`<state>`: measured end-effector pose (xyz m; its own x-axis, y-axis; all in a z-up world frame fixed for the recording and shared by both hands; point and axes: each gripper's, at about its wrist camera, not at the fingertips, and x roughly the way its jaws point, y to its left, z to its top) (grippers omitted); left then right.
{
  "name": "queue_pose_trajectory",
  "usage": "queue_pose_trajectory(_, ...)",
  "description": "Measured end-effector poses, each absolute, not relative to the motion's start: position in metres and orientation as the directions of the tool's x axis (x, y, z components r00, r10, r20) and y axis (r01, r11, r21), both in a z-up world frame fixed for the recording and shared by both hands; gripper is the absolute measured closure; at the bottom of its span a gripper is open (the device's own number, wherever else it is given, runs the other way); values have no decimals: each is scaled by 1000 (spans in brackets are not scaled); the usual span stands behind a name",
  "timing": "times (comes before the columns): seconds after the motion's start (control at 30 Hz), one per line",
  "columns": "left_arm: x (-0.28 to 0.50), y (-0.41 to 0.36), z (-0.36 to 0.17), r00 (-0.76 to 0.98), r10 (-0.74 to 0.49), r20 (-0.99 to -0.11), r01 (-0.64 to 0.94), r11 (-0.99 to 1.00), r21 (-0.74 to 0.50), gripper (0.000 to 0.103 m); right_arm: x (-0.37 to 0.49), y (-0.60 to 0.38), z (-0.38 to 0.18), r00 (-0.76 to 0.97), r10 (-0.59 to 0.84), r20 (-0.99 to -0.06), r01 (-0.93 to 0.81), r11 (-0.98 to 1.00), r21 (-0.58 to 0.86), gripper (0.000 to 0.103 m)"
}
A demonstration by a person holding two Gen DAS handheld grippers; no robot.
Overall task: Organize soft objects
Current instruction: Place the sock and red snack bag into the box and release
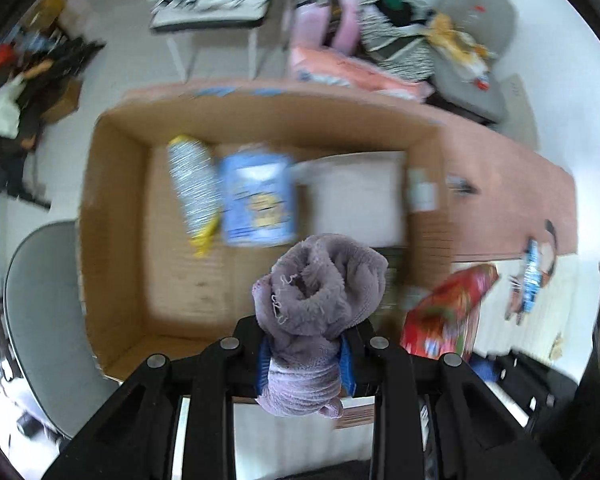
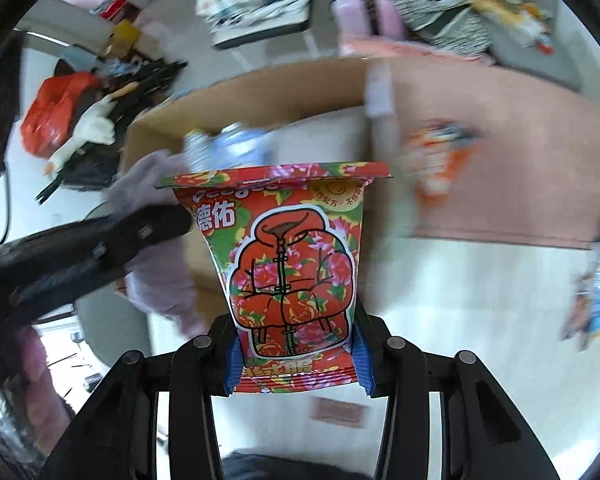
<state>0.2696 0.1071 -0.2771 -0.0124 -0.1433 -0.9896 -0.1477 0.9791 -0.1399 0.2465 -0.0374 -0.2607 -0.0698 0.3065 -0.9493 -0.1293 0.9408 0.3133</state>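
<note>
My left gripper (image 1: pixel 305 364) is shut on a rolled purple fuzzy cloth (image 1: pixel 320 292) and holds it over the near edge of an open cardboard box (image 1: pixel 112 208). In the box lie a blue soft pack (image 1: pixel 258 200) and a silver-and-yellow pack (image 1: pixel 194 192). My right gripper (image 2: pixel 296 360) is shut on a red floral soft pack (image 2: pixel 288 264), held upright to the right of the box (image 2: pixel 284 88). That pack also shows in the left wrist view (image 1: pixel 448 312). The left gripper and purple cloth (image 2: pixel 148 188) show at the left of the right wrist view.
A brown flap or board (image 1: pixel 508 184) extends right of the box. A blue-and-orange item (image 1: pixel 534 272) lies on the white surface at right. Chairs piled with clothes and cushions (image 1: pixel 380 40) stand behind. A grey chair (image 1: pixel 40 312) is at left; clutter (image 2: pixel 72 120) lies on the floor.
</note>
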Motion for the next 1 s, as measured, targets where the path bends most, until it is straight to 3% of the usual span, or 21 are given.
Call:
queue_pose_trajectory(0.4, 271, 170, -358, -172, -237, -956, -232, 953, -194, 79, 256, 30, -355, -152, 192, -970, -117, 971, 211, 57)
queue_pose_trajectory(0.53, 274, 176, -369, -213, -229, -950, -249, 953, -174, 72, 263, 39, -383, -190, 163, -968, -115, 976, 186, 56)
queue_pose_trajectory(0.6, 274, 179, -368, -201, -234, -951, -268, 947, -176, 68, 268, 39, -389, -184, 149, -972, -103, 980, 170, 52)
queue_pose_trajectory(0.67, 274, 179, -365, -201, -225, -953, -252, 953, -171, 61, 267, 39, -388, -184, 139, -973, -102, 982, 159, 33)
queue_pose_trajectory(0.73, 273, 178, -359, -191, -218, -957, -244, 955, -169, 52, 265, 40, -385, -184, 147, -972, -108, 980, 169, 21)
queue_pose_trajectory(1.0, 252, 174, -308, -93, -137, -986, -184, 976, -118, 47, 253, 23, -349, -110, 103, -989, -106, 988, 115, 21)
